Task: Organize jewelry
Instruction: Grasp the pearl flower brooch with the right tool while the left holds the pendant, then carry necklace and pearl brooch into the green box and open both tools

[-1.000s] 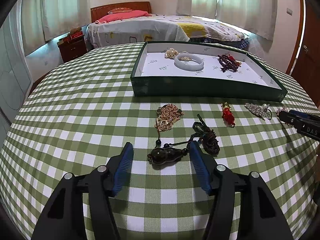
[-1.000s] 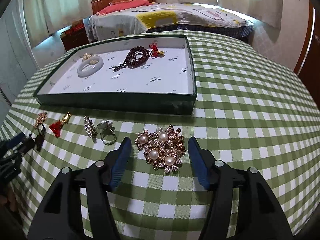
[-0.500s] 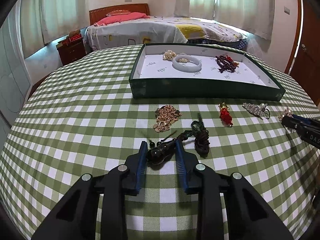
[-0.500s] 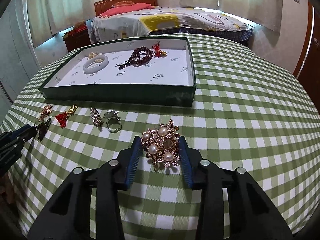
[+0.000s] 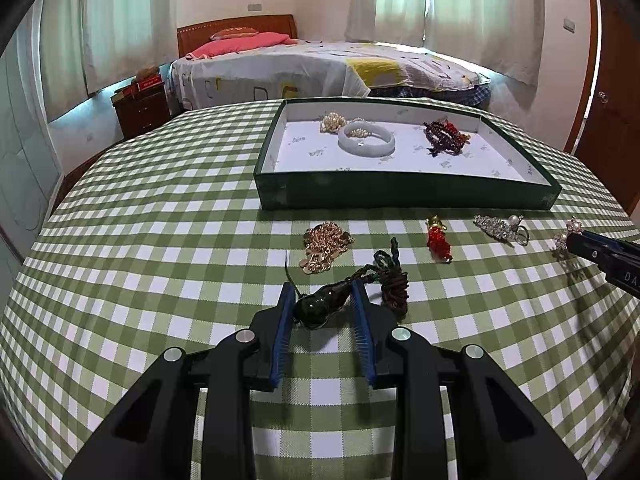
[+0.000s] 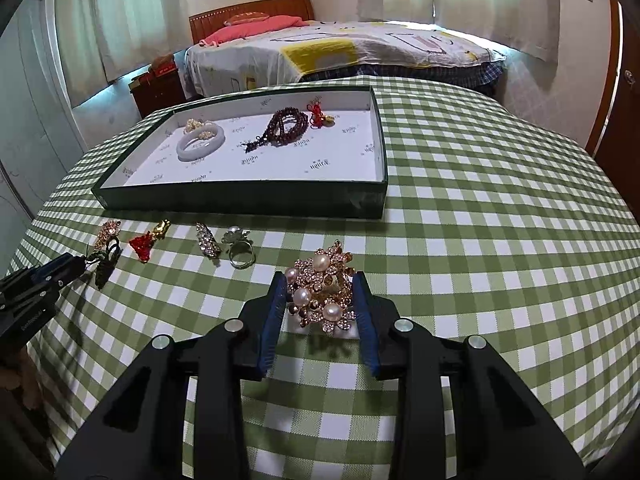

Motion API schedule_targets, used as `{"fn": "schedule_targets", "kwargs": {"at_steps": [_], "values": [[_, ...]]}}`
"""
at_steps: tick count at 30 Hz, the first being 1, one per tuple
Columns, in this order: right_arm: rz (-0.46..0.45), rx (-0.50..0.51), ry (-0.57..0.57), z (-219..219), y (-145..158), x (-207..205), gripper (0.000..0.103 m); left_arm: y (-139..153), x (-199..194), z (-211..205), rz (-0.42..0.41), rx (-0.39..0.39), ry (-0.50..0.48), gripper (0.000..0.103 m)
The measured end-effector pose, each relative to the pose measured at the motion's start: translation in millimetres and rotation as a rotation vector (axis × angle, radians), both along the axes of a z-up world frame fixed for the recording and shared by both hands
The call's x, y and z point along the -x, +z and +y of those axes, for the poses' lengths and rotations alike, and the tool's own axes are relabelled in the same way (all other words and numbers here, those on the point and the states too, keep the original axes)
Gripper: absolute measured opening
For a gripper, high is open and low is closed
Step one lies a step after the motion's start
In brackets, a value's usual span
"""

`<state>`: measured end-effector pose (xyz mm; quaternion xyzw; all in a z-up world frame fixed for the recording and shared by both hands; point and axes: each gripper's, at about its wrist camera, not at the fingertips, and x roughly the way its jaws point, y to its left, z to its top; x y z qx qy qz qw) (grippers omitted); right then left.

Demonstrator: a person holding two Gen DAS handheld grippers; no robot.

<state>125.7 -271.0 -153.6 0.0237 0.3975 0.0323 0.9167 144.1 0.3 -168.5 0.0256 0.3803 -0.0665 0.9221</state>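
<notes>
My left gripper [image 5: 323, 294] is shut on a dark gourd pendant [image 5: 320, 306] whose brown cord [image 5: 394, 280] trails to the right on the cloth. My right gripper [image 6: 320, 286] is shut on a gold pearl flower brooch [image 6: 320, 286], lifted a little off the cloth. The green tray [image 5: 400, 192] with a white floor holds a jade bangle [image 5: 366, 140], pearls [image 5: 332, 122] and dark red beads [image 5: 444, 136]. The tray [image 6: 248, 202] also shows in the right wrist view.
On the green checked tablecloth lie a gold chain [image 5: 324, 246], a red charm [image 5: 438, 238], a crystal clip [image 5: 494, 228] and a ring [image 6: 242, 258]. The other gripper shows at the frame edge [image 5: 604, 252] [image 6: 36, 284]. A bed and a nightstand stand behind the table.
Both grippers closed from wide open: the left on the gourd pendant, the right on the pearl brooch. Both have risen slightly, dragging the cord and lifting the brooch.
</notes>
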Motion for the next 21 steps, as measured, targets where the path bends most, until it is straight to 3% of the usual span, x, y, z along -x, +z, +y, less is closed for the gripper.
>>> {"fn": "schedule_targets", "kwargs": {"at_steps": [21], "values": [[-0.038,-0.005,0.008,4.1,14.5,9.3,0.033,14.2,5.3,-0.2,-0.031,0.008,-0.001,0.029]]}}
